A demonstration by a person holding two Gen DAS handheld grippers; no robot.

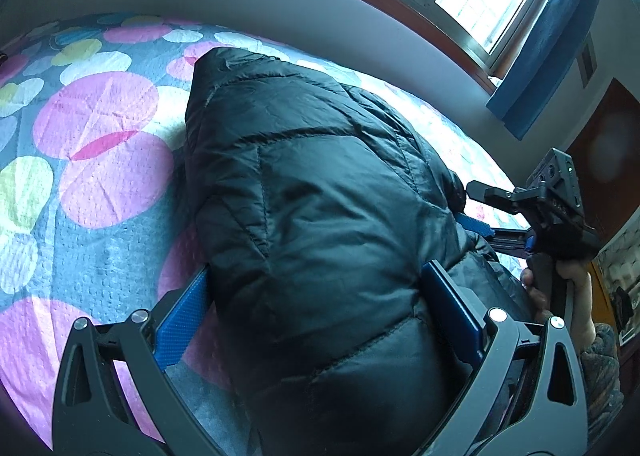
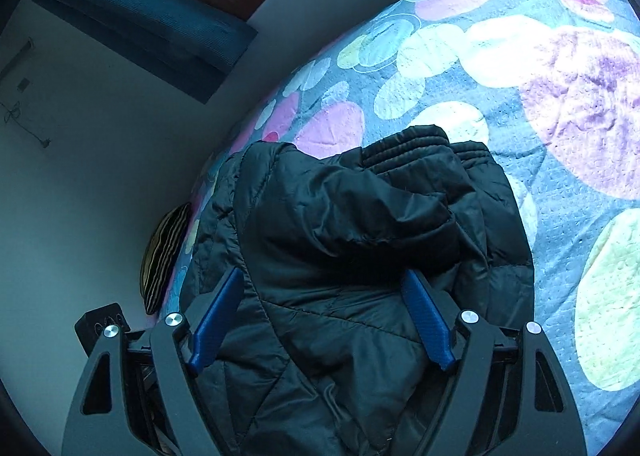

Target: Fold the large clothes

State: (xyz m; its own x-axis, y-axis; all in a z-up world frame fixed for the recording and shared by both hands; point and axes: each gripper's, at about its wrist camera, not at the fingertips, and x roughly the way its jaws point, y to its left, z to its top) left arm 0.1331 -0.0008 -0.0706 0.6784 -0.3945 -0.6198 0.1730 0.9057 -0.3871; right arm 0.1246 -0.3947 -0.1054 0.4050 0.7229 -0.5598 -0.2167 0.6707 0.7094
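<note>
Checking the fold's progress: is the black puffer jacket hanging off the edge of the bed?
No, the black quilted puffer jacket lies bundled on top of the circle-patterned bedspread, beside the wall-side edge.

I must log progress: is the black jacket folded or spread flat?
Folded. The jacket lies as a compact bundle on the bed, with its cuffs laid across the top.

Two black handheld grippers with blue pads.
Left gripper (image 1: 316, 308) and right gripper (image 2: 324, 316): silver screws; mottled grey sleeve (image 1: 604, 368).
</note>
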